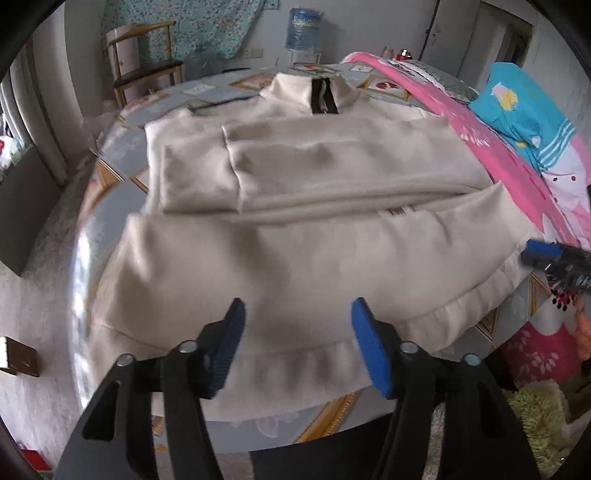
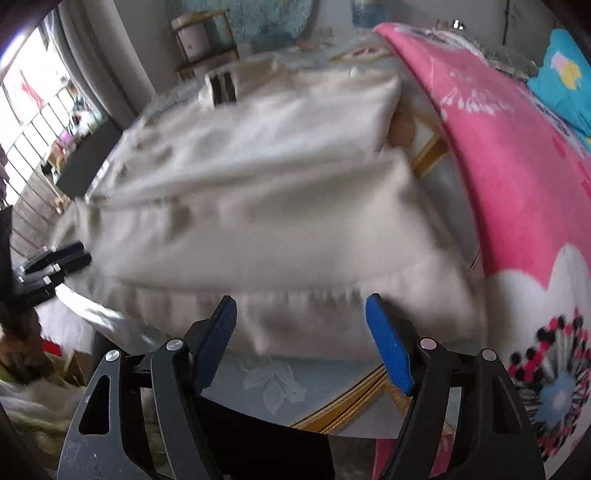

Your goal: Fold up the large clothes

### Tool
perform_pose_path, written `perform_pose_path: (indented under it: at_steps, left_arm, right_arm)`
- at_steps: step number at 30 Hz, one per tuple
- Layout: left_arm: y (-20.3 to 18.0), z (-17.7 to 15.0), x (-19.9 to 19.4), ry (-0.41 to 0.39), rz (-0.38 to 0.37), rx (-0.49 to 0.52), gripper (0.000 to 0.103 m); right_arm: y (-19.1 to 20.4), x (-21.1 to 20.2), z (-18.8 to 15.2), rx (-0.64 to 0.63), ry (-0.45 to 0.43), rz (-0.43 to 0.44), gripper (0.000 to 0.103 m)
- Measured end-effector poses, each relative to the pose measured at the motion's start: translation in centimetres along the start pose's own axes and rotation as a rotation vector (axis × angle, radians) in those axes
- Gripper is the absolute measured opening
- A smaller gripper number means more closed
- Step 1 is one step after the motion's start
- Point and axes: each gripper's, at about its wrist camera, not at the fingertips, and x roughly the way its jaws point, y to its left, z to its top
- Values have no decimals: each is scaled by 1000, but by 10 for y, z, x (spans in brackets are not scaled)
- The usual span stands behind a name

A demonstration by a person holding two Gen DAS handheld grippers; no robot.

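Note:
A large cream zip-neck garment [image 1: 295, 229] lies flat on the bed, collar and black zipper [image 1: 324, 96] at the far end. Its sleeves are folded across the chest, and the ribbed hem [image 1: 314, 354] faces me. My left gripper [image 1: 298, 310] hovers over the hem's left part, open, with no cloth pinched between the blue pads. In the right wrist view the same garment [image 2: 266, 221] is blurred. My right gripper [image 2: 301, 301] stands open just above the hem's right corner [image 2: 406, 314]. Each gripper shows at the edge of the other's view: the right gripper [image 1: 546, 258] and the left gripper [image 2: 55, 264].
A pink blanket [image 1: 509, 162] and a turquoise pillow [image 1: 517, 107] lie along the garment's right side. The bed sheet [image 2: 295, 387] is pale blue with gold frames. Behind the bed stand a wooden chair [image 1: 144, 66] and a blue water jug [image 1: 303, 29]. The floor drops off on the left.

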Motion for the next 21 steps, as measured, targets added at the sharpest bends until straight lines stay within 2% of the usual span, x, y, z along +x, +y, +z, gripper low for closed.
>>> perform_pose_path:
  at_steps: [2,4,6,10,12,15,17,19,21]
  left_arm:
    - [3,9,-6,-7,37,21,62]
    - [5,29,-13,-21,118,48,62]
    - [10,46,-20,-54,139,36,64]
    - [31,98,-26,-91,101,-69,68]
    - [41,125,-26,-107,75,-102,72]
    - [50,173,-15,-107,53,-119,73]
    - [52,202,-2,-93,60,-121,73]
    - [56,235,21,-58,30,-142,73]
    - [59,261,45,-10,-13,-175,73]
  right_arm:
    - [-5,-12,24,23,-38,46,74]
    - [-4,-19,52,33,-64,57,74]
    - [-6,-24,87,46,-92,96,75]
    - [-4,-19,149,90,-89,220,78]
    - [-3,-8,182,110,-65,271,78]
    - [-2,16,231,142,-38,328,78]
    - [1,42,265,159,15,374,78]
    - [5,70,290,190,76,419,78]
    - [11,103,314,217,146,426,78]
